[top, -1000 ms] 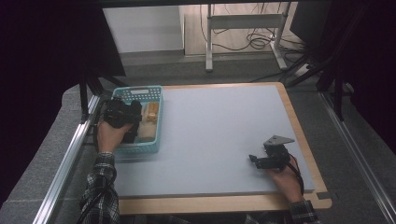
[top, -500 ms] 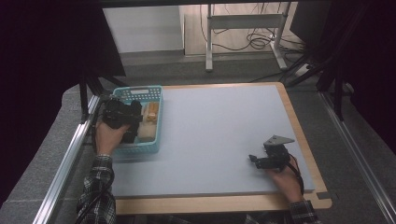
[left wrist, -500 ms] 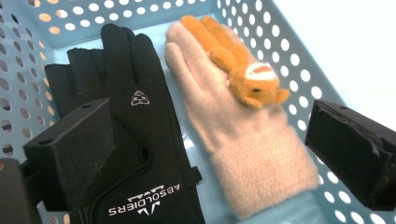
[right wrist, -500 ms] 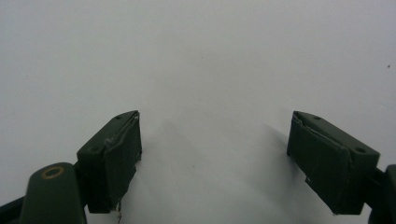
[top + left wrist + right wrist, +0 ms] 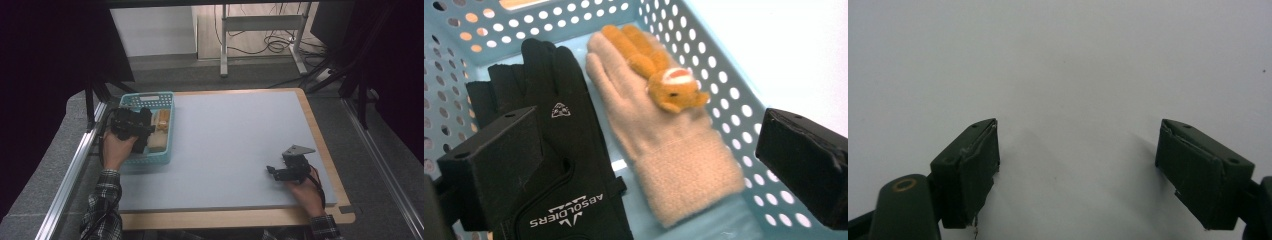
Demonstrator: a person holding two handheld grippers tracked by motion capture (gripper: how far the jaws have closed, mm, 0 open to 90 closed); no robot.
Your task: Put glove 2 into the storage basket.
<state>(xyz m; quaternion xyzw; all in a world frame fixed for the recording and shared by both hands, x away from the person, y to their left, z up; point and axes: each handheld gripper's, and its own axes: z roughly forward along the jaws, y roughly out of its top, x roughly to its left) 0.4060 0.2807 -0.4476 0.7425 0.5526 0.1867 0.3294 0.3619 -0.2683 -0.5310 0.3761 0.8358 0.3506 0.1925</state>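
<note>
Left gripper view — black glove [image 5: 559,165] beside beige glove [image 5: 664,150], teal basket [image 5: 724,95].

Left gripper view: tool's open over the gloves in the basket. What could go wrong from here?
1. The left tool spans both the black glove and the beige glove, which lie side by side; closing could pinch both.
2. The small orange plush toy lies on the beige glove and may tumble off if that glove is lifted.
3. One jaw sits near the basket wall and might snag its holes.
</note>
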